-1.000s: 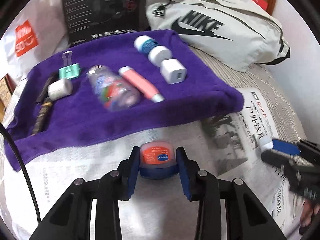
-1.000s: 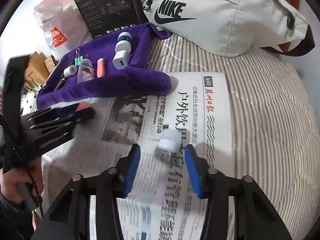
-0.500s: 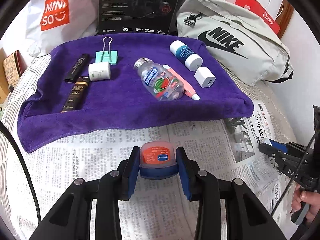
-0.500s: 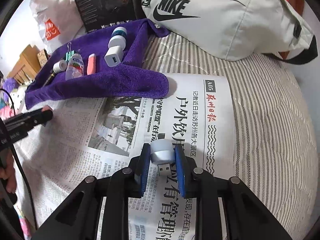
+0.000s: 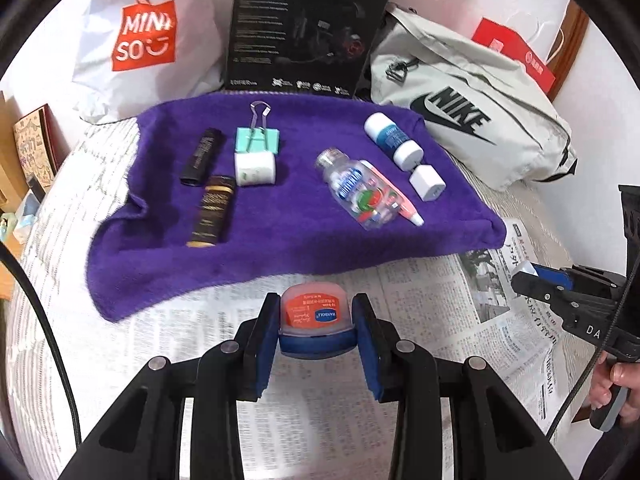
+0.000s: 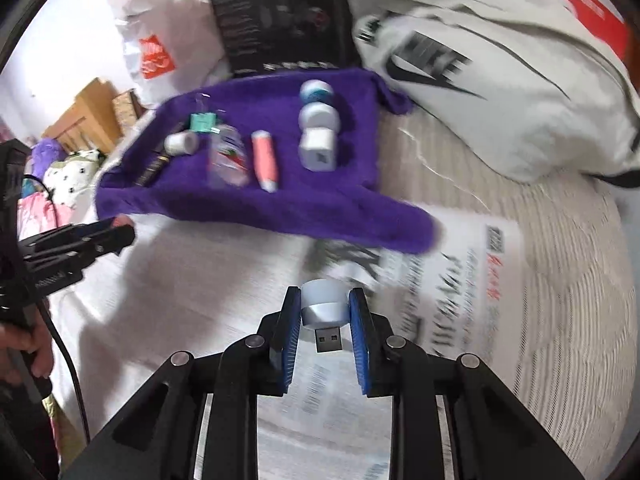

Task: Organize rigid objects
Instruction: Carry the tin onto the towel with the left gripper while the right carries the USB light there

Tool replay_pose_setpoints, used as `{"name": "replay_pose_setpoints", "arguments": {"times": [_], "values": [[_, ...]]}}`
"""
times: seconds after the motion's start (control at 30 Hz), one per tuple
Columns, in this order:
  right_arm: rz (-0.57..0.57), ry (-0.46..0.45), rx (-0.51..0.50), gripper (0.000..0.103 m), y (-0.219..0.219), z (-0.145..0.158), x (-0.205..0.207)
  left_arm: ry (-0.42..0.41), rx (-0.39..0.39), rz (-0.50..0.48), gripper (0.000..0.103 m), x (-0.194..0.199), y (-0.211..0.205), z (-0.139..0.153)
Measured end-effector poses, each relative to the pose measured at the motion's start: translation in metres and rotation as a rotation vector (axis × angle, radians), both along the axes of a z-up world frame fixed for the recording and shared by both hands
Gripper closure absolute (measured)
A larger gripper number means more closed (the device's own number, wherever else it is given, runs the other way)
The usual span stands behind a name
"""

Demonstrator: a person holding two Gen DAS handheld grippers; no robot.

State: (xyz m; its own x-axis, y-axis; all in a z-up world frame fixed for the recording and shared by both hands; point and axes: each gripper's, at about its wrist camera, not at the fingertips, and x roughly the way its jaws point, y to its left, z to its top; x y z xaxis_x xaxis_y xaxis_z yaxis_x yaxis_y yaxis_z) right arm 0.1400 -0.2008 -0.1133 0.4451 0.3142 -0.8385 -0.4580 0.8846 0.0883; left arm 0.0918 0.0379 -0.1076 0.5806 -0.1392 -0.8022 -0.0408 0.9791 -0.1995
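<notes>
My left gripper (image 5: pixel 316 320) is shut on a small orange-lidded balm jar (image 5: pixel 313 312) with a blue base, held over the newspaper just short of the purple towel (image 5: pixel 280 236). My right gripper (image 6: pixel 325 316) is shut on a small white round USB light (image 6: pixel 323 305), its metal plug pointing back at the camera. On the towel lie two dark tubes (image 5: pixel 211 210), a teal binder clip (image 5: pixel 257 138), a white cylinder (image 5: pixel 255 169), a clear bottle (image 5: pixel 358 190), a pink tube (image 6: pixel 265 160), a white-and-blue bottle (image 5: pixel 392 140) and a white charger cube (image 5: pixel 427 183).
Newspaper (image 6: pixel 460 292) covers a striped bedspread (image 6: pixel 568 280). Behind the towel stand a white Miniso bag (image 5: pixel 148 40), a black box (image 5: pixel 304 28) and a grey Nike bag (image 5: pixel 472 120). The right gripper (image 5: pixel 568 296) with a hand shows at the left wrist view's right edge.
The right gripper closed on the USB light and lifted it off the newspaper, moving toward the towel. The left gripper carried the balm jar left along the towel's front edge.
</notes>
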Motion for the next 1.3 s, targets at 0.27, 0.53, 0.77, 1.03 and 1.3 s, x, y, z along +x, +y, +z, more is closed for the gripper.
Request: {"name": "replay_pose_setpoints", "arguments": {"times": [0.27,0.53,0.77,1.03,1.3], "values": [[0.076,-0.021,0.01,0.079,0.037,0.017,0.011,-0.027,0.006,0.013,0.068,0.004,0.024,0.015],[0.117,-0.037,0.018,0.079,0.059,0.029,0.028,-0.036,-0.008,0.005,0.068,0.02,0.032,0.02],[0.112,-0.028,-0.001,0.079,0.066,0.026,0.054,-0.021,-0.021,-0.006,0.068,0.044,0.032,0.016],[0.088,0.012,-0.039,0.079,0.058,0.007,0.079,-0.006,-0.022,-0.017,0.068,0.065,0.03,0.009],[0.085,0.04,-0.069,0.079,0.057,-0.006,0.09,0.016,-0.017,-0.038,0.068,0.081,0.025,0.001]]}}
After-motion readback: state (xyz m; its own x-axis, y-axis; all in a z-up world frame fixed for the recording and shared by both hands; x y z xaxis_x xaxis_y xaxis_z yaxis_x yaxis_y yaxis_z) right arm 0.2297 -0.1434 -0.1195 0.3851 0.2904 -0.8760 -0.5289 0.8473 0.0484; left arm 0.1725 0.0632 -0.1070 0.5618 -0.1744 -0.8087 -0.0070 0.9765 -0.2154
